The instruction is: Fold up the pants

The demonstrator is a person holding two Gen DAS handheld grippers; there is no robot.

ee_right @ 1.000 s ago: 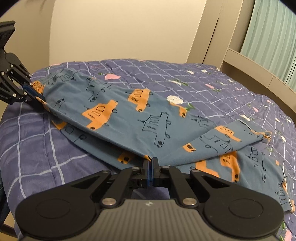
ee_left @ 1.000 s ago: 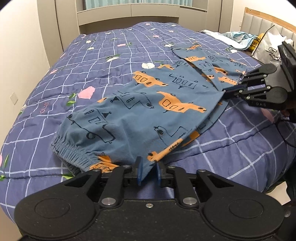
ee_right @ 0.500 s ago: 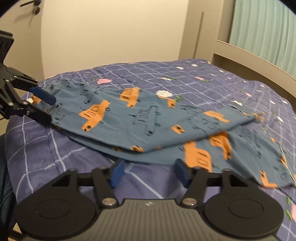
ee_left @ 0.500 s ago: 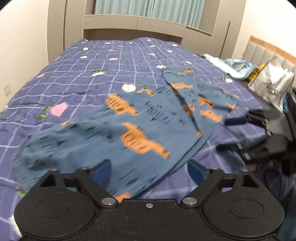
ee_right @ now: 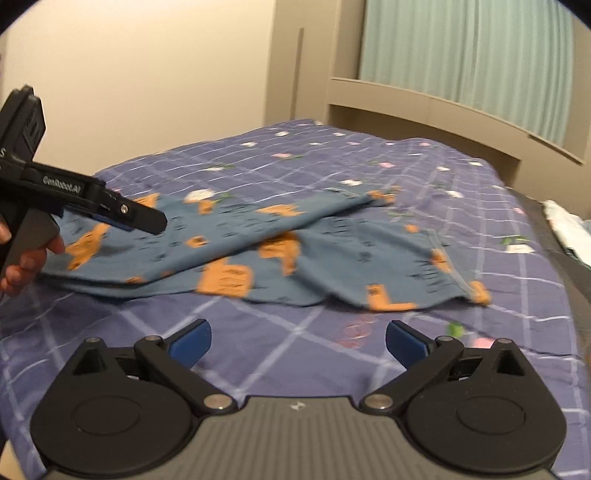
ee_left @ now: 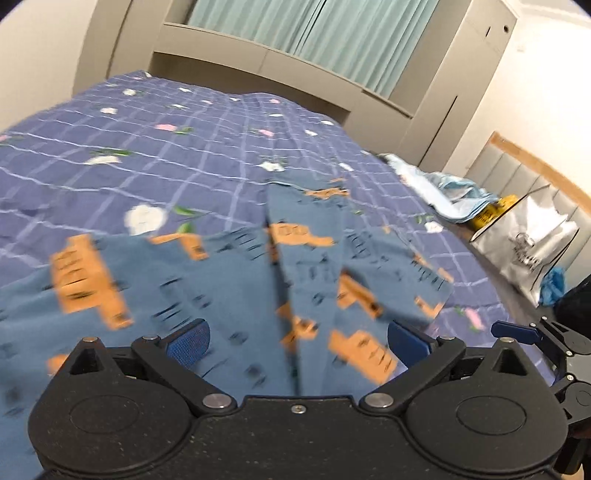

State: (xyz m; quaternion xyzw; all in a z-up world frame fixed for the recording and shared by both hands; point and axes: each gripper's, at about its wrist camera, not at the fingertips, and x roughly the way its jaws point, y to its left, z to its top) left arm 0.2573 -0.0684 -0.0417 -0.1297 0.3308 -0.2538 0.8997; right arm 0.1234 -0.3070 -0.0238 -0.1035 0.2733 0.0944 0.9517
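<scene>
The blue cotton pants printed with orange cars and dark outlined cars (ee_left: 229, 295) lie spread on the bed, one leg folded over the other so that a long crease runs from about 6 o'clock up toward 12 in my left wrist view. From my right wrist camera the same pants (ee_right: 295, 254) stretch across the middle of the picture from 9 o'clock to 3 o'clock, the upper layer draped slantwise over the lower one, the hem ends lying at about 3 o'clock. Both views are blurred, so the print detail is soft.

My left gripper (ee_left: 297, 341) is spread wide, its blue pads well apart, with the pants showing between them but nothing pinched. In the right wrist view that left gripper (ee_right: 127, 218) sits at 9 o'clock above the fabric, my hand (ee_right: 26, 258) around its handle.

My right gripper (ee_right: 298, 341) is also wide open and holds nothing; it is just short of the near edge of the pants, over bare quilt. In the left wrist view my right gripper (ee_left: 517, 332) pokes in at 4 o'clock.

Under the pants is the purple checked quilt with small flowers (ee_left: 166, 122). Beyond it at 12 o'clock stands a beige wooden bed frame (ee_left: 258, 66) with pale green curtains (ee_left: 332, 33) behind. At 3 o'clock lie light blue crumpled cloth (ee_left: 439, 188) and a white plastic bag (ee_left: 532, 240).
</scene>
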